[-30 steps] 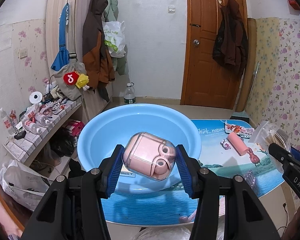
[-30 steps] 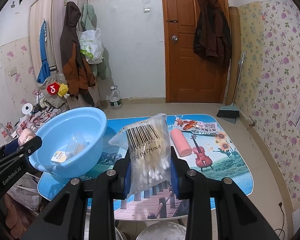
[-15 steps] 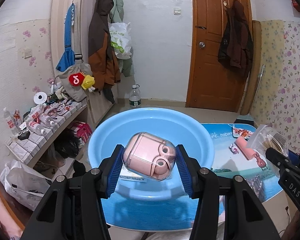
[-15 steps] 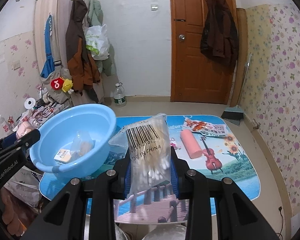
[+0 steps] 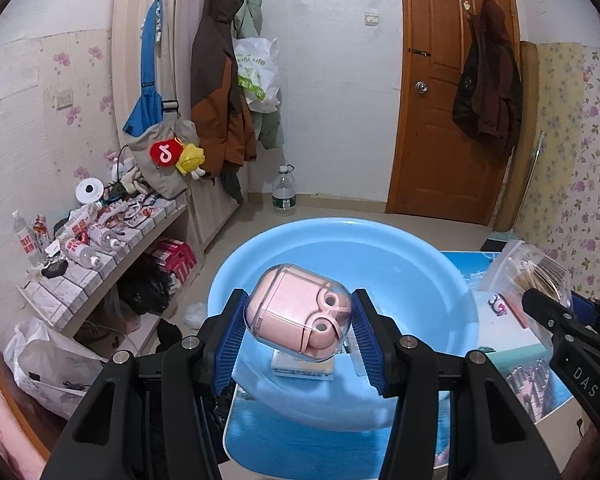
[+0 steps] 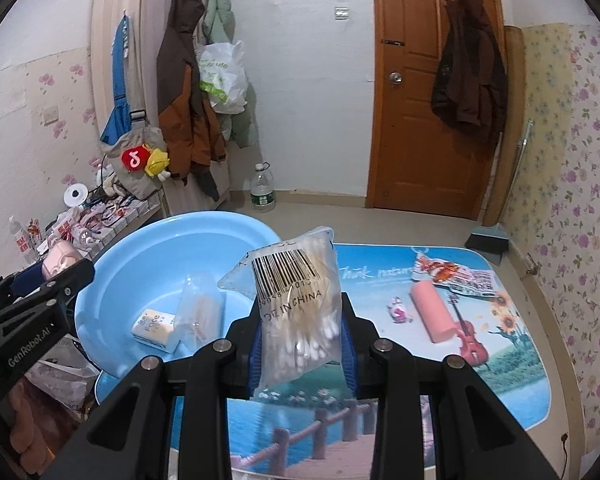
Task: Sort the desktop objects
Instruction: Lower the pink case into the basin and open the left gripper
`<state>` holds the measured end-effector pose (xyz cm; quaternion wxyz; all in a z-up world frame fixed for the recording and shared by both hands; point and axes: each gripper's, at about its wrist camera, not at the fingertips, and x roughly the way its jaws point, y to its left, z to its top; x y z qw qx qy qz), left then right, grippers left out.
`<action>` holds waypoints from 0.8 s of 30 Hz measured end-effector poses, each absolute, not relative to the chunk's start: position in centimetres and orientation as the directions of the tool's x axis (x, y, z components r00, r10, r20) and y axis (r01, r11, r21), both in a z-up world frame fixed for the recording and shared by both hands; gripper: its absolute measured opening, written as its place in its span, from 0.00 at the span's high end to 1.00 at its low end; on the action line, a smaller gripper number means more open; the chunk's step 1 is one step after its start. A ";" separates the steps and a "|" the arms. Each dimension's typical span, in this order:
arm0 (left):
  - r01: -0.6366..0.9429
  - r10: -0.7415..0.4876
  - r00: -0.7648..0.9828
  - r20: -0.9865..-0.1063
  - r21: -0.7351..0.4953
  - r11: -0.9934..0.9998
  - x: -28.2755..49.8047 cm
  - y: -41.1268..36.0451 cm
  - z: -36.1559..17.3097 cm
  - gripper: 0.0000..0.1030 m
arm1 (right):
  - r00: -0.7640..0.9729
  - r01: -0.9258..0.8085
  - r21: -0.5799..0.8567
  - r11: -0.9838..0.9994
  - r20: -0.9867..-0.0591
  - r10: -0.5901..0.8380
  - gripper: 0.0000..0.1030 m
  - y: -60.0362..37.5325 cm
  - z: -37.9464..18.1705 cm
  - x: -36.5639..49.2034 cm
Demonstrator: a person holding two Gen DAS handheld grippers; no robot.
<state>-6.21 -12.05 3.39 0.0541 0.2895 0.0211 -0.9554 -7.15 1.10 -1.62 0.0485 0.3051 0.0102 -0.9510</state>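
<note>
Earbud case (image 5: 298,316), pink inside a clear shell, hangs in the air over the near side of the blue basin (image 5: 380,236), the landmark for everything below. The left gripper (image 5: 300,332) clamps it by its two sides with blue ribbed pads, probably so it can drop straight into the basin when the jaws part.

Just to the basin's right, the right gripper (image 6: 300,340) pinches a clear bag of cotton swabs (image 6: 296,312) at its lower half. The bag stands upright above the pads, barcode toward the camera, above the table just outside the rim. It appears to be waiting for its turn at the basin.

Inside the basin lie a small white box (image 6: 156,326) and a clear packet (image 6: 198,304), resting on the floor of the bowl, so the basin seems to be the collecting place for sorted things.

Farther right of the basin, on the picture-printed table (image 6: 380,432), a pink cylinder (image 6: 432,312), a tiny figurine (image 6: 398,309) beside it and a red-and-white snack wrapper (image 6: 456,276) are not yet sorted.

Left of the basin, off the table, a low shelf (image 5: 112,240) holds bottles and clutter.
</note>
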 end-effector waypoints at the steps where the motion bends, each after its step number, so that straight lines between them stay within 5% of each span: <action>1: 0.116 -0.090 -0.823 -0.561 -0.010 -0.993 -6.5 -12.2 3.1 0.51 | -0.807 0.103 0.008 -0.995 -0.584 -0.089 0.68 0.8 -1.8 -7.5; 24: 0.078 -0.071 -0.765 -0.640 0.017 -0.997 -11.6 -11.9 -1.6 0.51 | -0.773 0.126 0.001 -0.992 -0.626 -0.099 0.68 -1.4 -5.2 -12.7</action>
